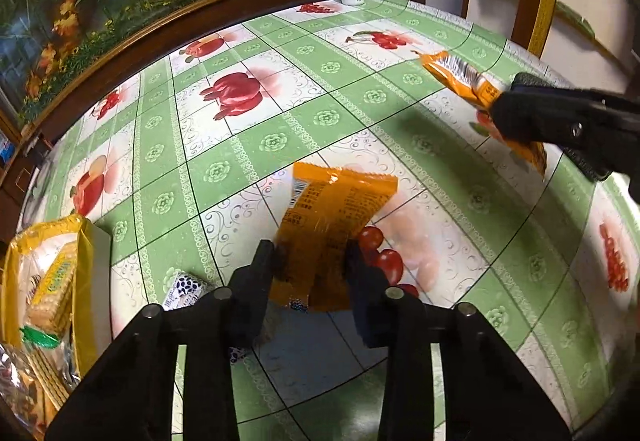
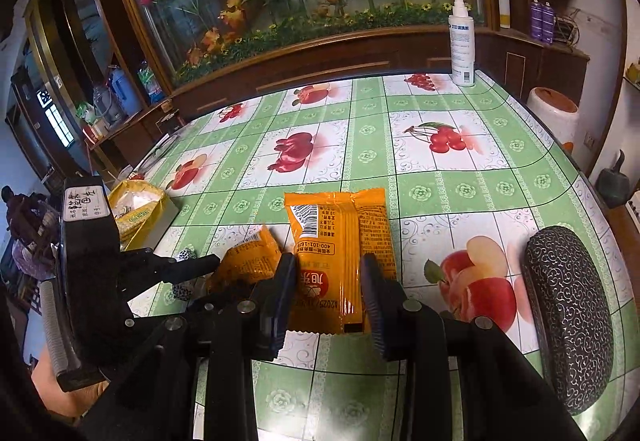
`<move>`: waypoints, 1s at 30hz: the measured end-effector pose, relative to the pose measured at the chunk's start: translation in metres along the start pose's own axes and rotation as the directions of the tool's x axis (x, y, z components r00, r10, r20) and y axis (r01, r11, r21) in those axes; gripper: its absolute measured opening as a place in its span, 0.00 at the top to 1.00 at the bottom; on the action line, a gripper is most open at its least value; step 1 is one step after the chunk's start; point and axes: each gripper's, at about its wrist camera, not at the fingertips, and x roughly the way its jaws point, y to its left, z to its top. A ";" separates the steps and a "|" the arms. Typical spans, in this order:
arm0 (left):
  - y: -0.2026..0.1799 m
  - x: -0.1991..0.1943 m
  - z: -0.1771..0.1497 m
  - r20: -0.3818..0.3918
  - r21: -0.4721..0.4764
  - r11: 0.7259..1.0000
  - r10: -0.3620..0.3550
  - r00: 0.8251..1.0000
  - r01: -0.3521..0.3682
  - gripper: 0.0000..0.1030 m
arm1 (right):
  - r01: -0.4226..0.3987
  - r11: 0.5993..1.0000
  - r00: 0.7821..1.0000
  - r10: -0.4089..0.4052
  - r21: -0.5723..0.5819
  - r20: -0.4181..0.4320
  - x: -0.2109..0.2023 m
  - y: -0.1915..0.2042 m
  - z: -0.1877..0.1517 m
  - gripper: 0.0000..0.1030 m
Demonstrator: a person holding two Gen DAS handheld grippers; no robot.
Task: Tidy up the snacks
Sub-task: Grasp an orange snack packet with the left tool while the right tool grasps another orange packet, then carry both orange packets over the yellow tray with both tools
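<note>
You hold an orange snack packet in each claw above the fruit-print tablecloth (image 2: 420,169): the left gripper (image 1: 310,261) is clamped on one orange packet (image 1: 332,225), the right gripper (image 2: 328,281) on a second orange packet (image 2: 340,241), pads pressed into the wrapper sides. The yellow bag of biscuits (image 1: 48,281) sits at the tablecloth's near left edge, beside a small black-and-white sweet (image 1: 184,289); a white spray bottle (image 2: 462,41) stands at the tablecloth's far edge, and a dark patterned case (image 2: 568,317) lies at its near right. The likely step is carrying both packets toward the yellow bag. Keep your squeeze light so the contents do not crush, hold each wrapper level, and bring one packet in at a time so the claws do not collide.
</note>
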 end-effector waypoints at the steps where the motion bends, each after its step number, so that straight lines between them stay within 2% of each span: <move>1: 0.001 -0.002 -0.001 0.004 -0.012 1.000 -0.011 1.000 0.011 0.70 | 0.001 1.000 1.000 -0.001 0.001 0.003 -0.002 0.000 0.000 0.67; 9: -0.006 -0.020 -0.010 0.048 -0.036 0.999 -0.019 0.999 0.021 0.75 | -0.012 1.000 1.000 0.012 -0.007 0.011 -0.010 0.005 -0.005 0.67; 13: -0.005 -0.033 -0.015 0.075 -0.060 0.998 0.007 0.997 -0.003 0.75 | -0.018 1.000 1.000 0.018 -0.012 0.013 -0.015 0.009 -0.009 0.67; 23: 0.015 -0.075 -0.032 0.127 -0.183 0.976 0.143 0.982 -0.119 0.75 | -0.040 0.999 0.999 0.041 -0.036 0.014 -0.026 0.027 -0.022 0.67; 30: 0.028 -0.110 -0.048 0.153 -0.238 0.957 0.208 0.966 -0.169 0.75 | -0.071 0.995 0.997 0.072 -0.066 0.020 -0.039 0.055 -0.032 0.67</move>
